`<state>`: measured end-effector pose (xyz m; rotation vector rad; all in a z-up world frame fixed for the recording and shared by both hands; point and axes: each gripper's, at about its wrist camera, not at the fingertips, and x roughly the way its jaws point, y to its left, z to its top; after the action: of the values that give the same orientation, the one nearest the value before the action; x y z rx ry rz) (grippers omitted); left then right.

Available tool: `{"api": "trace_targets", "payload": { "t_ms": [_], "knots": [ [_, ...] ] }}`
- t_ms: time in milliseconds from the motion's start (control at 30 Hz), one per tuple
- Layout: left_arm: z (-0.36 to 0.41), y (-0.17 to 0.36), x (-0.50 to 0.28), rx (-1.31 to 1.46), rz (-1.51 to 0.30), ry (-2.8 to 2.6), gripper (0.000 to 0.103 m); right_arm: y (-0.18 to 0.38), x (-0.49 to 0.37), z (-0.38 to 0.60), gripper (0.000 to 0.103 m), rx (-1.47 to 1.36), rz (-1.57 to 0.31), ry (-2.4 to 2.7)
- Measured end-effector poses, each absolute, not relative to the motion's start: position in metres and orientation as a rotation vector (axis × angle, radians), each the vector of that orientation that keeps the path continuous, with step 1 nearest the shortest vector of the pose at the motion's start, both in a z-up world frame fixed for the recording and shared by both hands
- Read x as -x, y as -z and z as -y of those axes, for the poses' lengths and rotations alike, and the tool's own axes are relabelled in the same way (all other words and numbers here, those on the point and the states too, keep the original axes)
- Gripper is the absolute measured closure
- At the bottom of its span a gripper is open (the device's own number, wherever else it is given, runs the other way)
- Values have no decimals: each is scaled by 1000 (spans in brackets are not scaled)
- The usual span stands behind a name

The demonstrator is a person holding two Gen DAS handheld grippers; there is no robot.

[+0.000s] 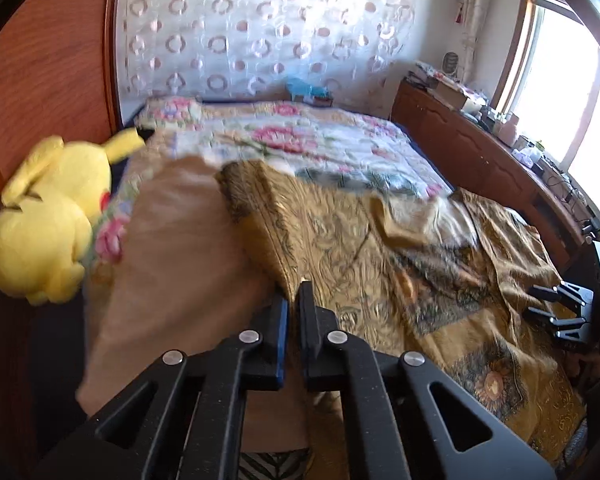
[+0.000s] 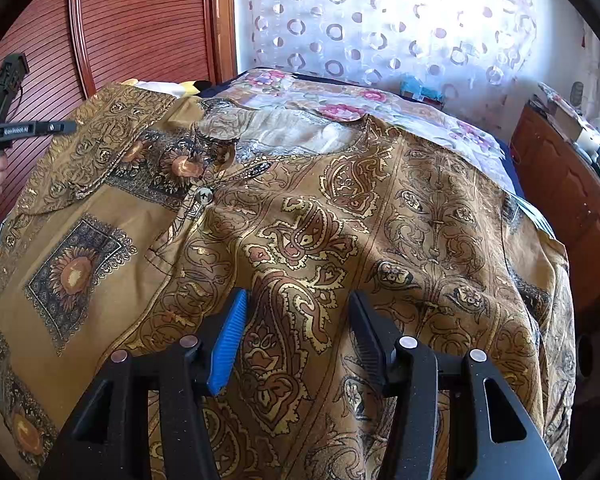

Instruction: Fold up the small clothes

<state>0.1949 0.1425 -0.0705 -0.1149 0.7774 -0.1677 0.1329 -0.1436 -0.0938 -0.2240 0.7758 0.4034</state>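
Left gripper (image 1: 293, 304): we saw its jaws pinched nearly together on a lifted fold of the shirt (image 2: 340, 232), whose plain tan inside faced the camera.
Right gripper (image 2: 298, 320): we found its jaws spread wide, hovering just over the patterned cloth and holding nothing.
Shirt: we saw the gold paisley garment spread across the bed, its button (image 2: 204, 195) near the collar.
Bed: we noted a floral quilt (image 1: 300, 136) under the shirt.
Left edge: we saw a yellow plush toy (image 1: 48, 216) beside the lifted fold.
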Motion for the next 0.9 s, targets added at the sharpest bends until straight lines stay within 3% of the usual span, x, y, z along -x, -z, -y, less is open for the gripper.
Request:
{"api": "trace_targets", "payload": {
  "t_ms": [300,467,500,567,633,900],
  "knots": [
    [-163,70,-201,52,-783,57,97,93,-134,145,47,225,-776,-404],
    [-156,65,-179,41,-737,79,72,93,-134,145,47,225,-776,-405],
    [-153,63,-175,33,-721,84,61,93,-134,145,47,226,-776,-405],
    [-145,58,-163,36,-687,111,51,93,-134,145,47,226,-776,-405],
    [-139,55,-155,49,-676,144,19,92,-135,146,46,226,-776,-405],
    [-98,51,-122,35,-616,223,19,92,-135,148,45,224,-777,-404]
  ]
}}
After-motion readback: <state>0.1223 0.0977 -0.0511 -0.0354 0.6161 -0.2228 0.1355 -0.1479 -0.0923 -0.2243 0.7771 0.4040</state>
